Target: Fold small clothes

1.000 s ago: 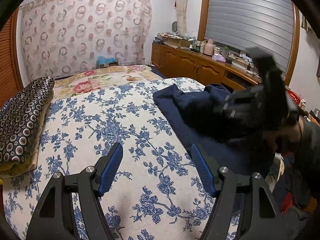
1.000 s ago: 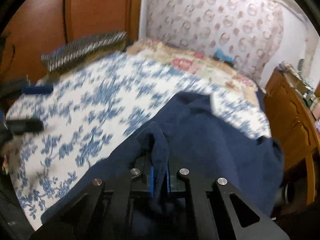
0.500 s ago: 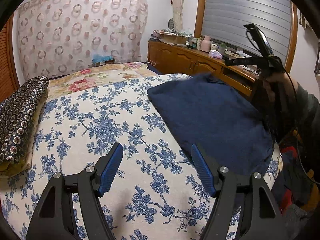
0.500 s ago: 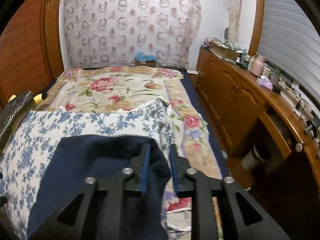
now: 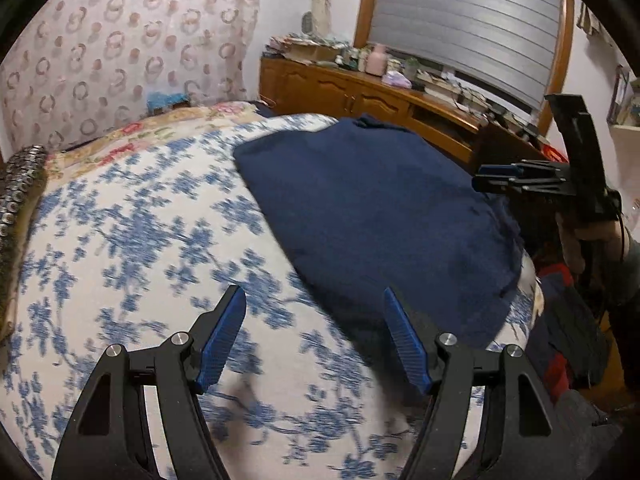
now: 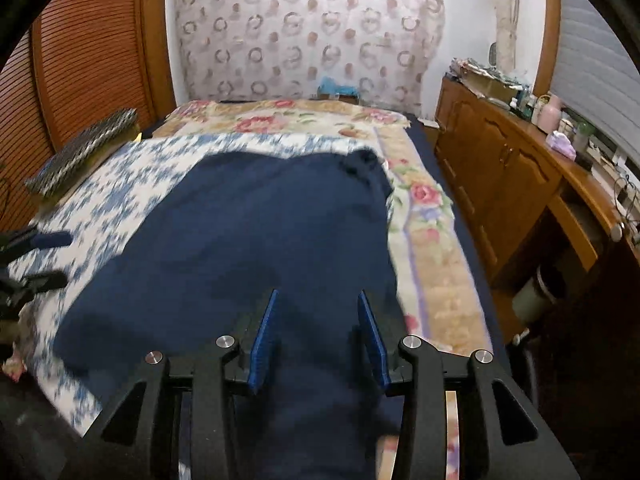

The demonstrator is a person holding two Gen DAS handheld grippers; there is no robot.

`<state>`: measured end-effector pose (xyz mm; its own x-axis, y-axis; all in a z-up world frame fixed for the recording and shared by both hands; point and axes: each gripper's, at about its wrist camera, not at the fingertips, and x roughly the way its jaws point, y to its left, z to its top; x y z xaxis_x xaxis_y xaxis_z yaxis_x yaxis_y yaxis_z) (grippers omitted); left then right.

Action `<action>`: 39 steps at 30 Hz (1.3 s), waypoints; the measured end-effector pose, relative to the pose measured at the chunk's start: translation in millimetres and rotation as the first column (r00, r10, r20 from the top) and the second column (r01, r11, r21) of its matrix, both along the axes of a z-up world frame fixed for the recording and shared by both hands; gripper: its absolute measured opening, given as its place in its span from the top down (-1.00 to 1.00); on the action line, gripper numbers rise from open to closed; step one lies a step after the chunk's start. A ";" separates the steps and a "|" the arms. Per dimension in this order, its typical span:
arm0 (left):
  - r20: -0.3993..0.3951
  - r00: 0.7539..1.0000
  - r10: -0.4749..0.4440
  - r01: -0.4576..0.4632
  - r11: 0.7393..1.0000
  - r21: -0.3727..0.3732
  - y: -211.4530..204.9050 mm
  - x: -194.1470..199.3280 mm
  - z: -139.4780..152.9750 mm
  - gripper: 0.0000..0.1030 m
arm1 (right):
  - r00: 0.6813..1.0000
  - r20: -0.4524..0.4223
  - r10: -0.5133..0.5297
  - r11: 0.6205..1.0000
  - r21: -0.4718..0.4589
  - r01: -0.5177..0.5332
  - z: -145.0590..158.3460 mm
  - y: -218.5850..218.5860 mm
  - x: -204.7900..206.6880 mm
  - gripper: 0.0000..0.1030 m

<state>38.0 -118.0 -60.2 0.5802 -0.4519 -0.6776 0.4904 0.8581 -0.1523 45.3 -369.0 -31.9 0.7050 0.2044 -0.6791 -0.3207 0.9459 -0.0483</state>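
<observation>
A dark navy garment (image 5: 372, 208) lies spread flat on the blue-flowered bedspread (image 5: 132, 240), toward the bed's right side. It also fills the middle of the right wrist view (image 6: 256, 240). My left gripper (image 5: 314, 320) is open and empty above the bedspread, just left of the garment's near edge. My right gripper (image 6: 318, 312) is open and empty, hovering over the garment's near end. In the left wrist view it (image 5: 520, 178) sits off the bed's right edge.
A patterned dark cushion (image 5: 18, 184) lies at the bed's left edge. A wooden sideboard (image 6: 512, 184) with clutter runs along the right wall under the shuttered window. A floral quilt (image 6: 280, 120) covers the far bed. Dark and red clothes (image 5: 560, 320) lie beside the bed.
My right gripper opened and let go of the navy garment, which now lies flat, and drew back toward its near end. My left gripper shifted slightly, still open.
</observation>
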 end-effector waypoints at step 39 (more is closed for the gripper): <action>-0.062 0.986 -0.153 0.150 0.987 -0.059 -28.7 -19.7 24.9 0.83 | 0.971 -0.110 0.212 0.975 -0.048 -0.218 -18.9 -5.5 -62.1 -0.03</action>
<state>18.3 -146.6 -35.3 0.4569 -0.5678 -0.6847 0.6014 0.7644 -0.2325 -16.7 -374.5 -50.8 0.5744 0.3003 -0.7615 -0.5223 0.8507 -0.0585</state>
